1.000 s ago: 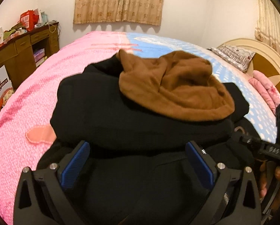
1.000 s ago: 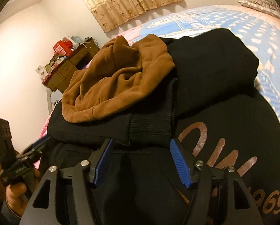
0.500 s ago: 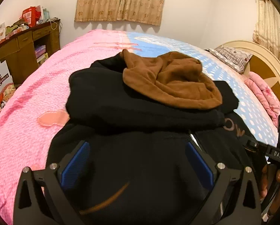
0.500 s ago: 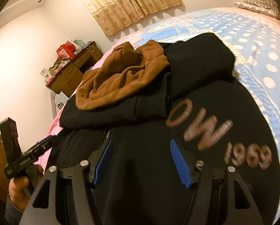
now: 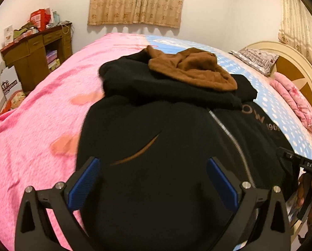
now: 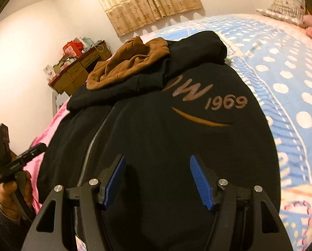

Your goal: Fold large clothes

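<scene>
On the bed, across the seam where pink cover meets blue dotted cover: black hooded jacket, front up, zip closed, brown-lined hood and sleeves already gathered over the chest at the far end. Printed lettering and a curved stripe legible in the right wrist view. Near hem out of sight below both cameras.

Left gripper: jaws wide apart, nothing between the blue pads, poised above the lower left panel. Right gripper: jaws likewise apart and empty, above the lower right panel beside the zip. No contact with the cloth discernible at either pair of pads.

Probable step: reach for the hem, for a fold upward toward the hood.

Risks, as judged from this layout:
- Pinch of the top layer only, owing to thick double fabric; back panel left behind, fold lopsided.
- Pinch of the bed cover together with the hem, owing to a soft surface under the jacket; cover dragged along.
- Uneven lift between the two sides; zip line skewed, folded bundle twisted.
- Loose hood and sleeve pile at the far end; likely to slide off or spill out if the lower half arrives fast or off-centre.
- Dark cloth on dark cloth; edges hard to locate.

Desk and pillow well apart from the work.
</scene>
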`<action>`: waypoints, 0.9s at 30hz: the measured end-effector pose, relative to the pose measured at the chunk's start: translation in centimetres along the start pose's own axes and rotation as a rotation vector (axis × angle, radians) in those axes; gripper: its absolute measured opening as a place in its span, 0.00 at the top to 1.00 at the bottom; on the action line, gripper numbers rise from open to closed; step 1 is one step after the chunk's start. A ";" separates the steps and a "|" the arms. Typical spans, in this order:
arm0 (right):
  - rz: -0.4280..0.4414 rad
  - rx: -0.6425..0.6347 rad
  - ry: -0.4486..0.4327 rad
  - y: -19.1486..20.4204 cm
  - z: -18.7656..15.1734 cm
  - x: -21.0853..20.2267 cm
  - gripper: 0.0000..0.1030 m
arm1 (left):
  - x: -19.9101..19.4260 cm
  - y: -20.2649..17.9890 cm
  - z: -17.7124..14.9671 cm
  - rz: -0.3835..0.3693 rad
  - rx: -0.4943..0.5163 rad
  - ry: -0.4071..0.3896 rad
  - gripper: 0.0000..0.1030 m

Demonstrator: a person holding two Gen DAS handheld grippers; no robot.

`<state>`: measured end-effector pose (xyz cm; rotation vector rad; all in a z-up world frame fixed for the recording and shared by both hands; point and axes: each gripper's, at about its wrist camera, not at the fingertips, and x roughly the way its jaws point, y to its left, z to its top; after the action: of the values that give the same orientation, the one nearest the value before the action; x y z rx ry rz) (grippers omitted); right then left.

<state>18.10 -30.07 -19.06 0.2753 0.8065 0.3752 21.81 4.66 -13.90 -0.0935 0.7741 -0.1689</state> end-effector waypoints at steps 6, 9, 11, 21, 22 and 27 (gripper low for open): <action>-0.040 -0.071 0.000 1.2 -1.1 -0.6 0.36 | -1.1 1.7 -2.1 0.004 -0.047 0.011 0.00; -0.034 -0.075 -0.015 1.3 -1.8 -1.0 0.35 | -1.5 2.2 -2.9 -0.008 -0.067 0.010 0.00; -0.039 -0.088 -0.026 1.3 -2.2 -1.3 0.35 | -1.6 2.6 -3.2 -0.005 -0.077 0.010 0.00; -0.073 -0.131 -0.102 1.8 -3.8 -2.0 0.35 | -2.5 6.0 -7.3 -0.142 -0.278 0.045 0.13; -0.078 -0.135 -0.104 1.9 -3.8 -2.0 0.34 | -2.3 6.0 -7.6 -0.185 -0.298 0.052 0.20; -0.056 -0.113 -0.113 1.6 -3.7 -2.5 0.34 | -1.4 5.7 -8.1 -0.243 -0.329 0.070 0.22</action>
<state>13.41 -29.37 -19.26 0.1667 0.6786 0.3476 15.84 10.35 -19.57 -0.4971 0.8544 -0.2756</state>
